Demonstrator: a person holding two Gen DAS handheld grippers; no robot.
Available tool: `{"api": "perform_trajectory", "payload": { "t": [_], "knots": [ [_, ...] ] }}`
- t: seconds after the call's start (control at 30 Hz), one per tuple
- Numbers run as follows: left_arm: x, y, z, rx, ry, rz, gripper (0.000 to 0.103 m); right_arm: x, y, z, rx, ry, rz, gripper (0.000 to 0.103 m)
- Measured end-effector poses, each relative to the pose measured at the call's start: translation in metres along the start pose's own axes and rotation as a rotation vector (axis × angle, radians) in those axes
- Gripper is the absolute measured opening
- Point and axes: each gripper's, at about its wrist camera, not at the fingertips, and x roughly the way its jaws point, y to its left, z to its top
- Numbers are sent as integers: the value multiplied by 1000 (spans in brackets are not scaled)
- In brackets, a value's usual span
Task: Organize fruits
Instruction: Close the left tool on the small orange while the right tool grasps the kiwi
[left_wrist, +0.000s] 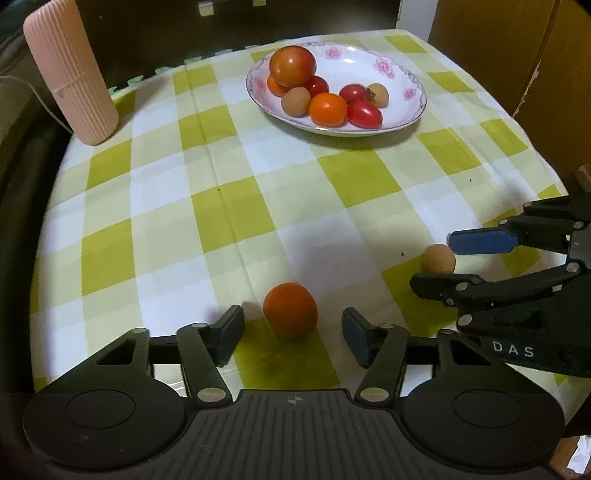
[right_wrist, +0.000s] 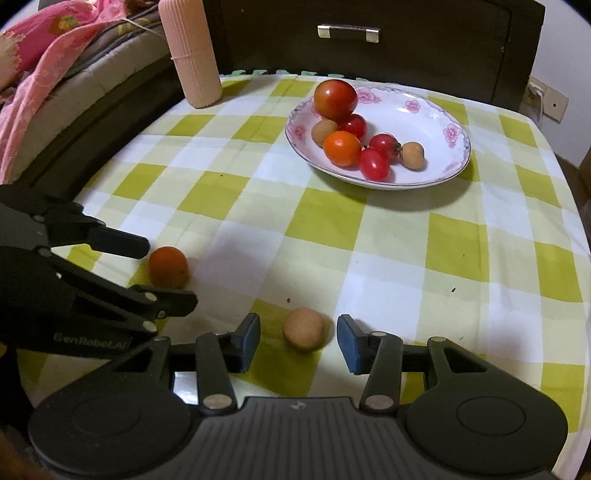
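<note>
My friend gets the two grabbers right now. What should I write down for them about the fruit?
Left gripper: open, orange tomato on the cloth between its fingers, not gripped.
Right gripper: open, small tan fruit between its fingers, not gripped.
Done: the flowered bowl at the far side already holds a big tomato, smaller red and orange ones, and two tan fruits.
Left: close on each loose fruit, carry both to the bowl.
Pink ribbed bottle stands at the far left; steer clear.
</note>
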Motion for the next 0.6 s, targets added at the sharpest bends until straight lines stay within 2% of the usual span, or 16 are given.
{"api": "perform_trajectory", "payload": {
  "t": [0.07,0.13,0.2,0.3,0.37,0.6],
  "knots": [
    [1,2,1,-11,8,-2,54,3,0,1,4,13,-11,43],
    [1,4,1,-20,12,-8,51,4,0,2,-2,17,-15,38],
    [1,4,2,-21,12,-7,48,5,0,2,-1,24,-21,25],
    [1,5,3,-33,12,-9,45,5,0,2,1,30,-33,24],
    [1,6,4,-45,13,-17,39,4,-1,1,8,34,-35,24],
    [-3,1,5,-29,4,-29,38,0,-2,-1,30,37,-42,24]
  ]
}}
